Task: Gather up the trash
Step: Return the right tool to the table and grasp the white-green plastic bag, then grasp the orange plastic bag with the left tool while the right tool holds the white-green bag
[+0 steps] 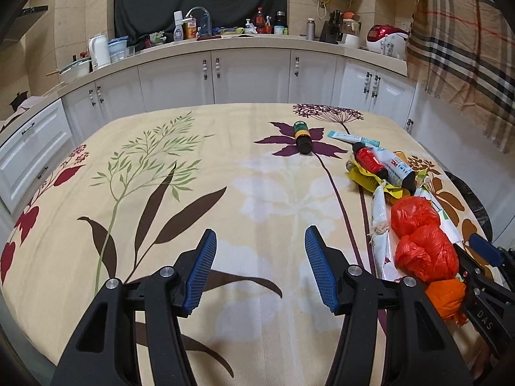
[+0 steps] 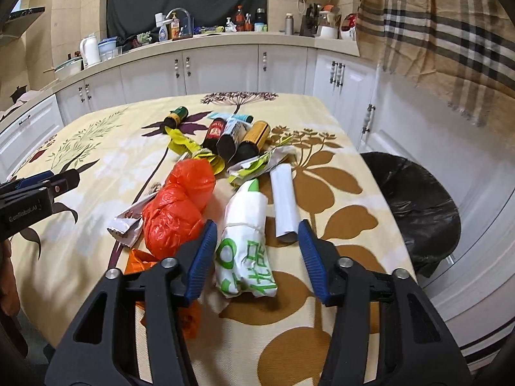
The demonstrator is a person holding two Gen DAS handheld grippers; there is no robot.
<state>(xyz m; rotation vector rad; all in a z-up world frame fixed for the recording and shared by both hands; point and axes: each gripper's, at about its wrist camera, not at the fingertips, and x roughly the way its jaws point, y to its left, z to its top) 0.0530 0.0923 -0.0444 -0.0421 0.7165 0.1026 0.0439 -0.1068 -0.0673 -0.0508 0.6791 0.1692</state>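
Observation:
Trash lies on the flowered tablecloth. In the right wrist view my right gripper is open, its jaws on either side of a tied white bag with green print. Left of it lies a crumpled orange plastic bag; a rolled white paper lies to its right. Behind are several small bottles and yellow wrappers. In the left wrist view my left gripper is open and empty over bare cloth, left of the orange bag. A lone dark bottle lies further back.
A bin lined with a black bag stands off the table's right edge. White cabinets and a cluttered counter run behind the table. A plaid cloth hangs at the right. My left gripper shows at the right wrist view's left edge.

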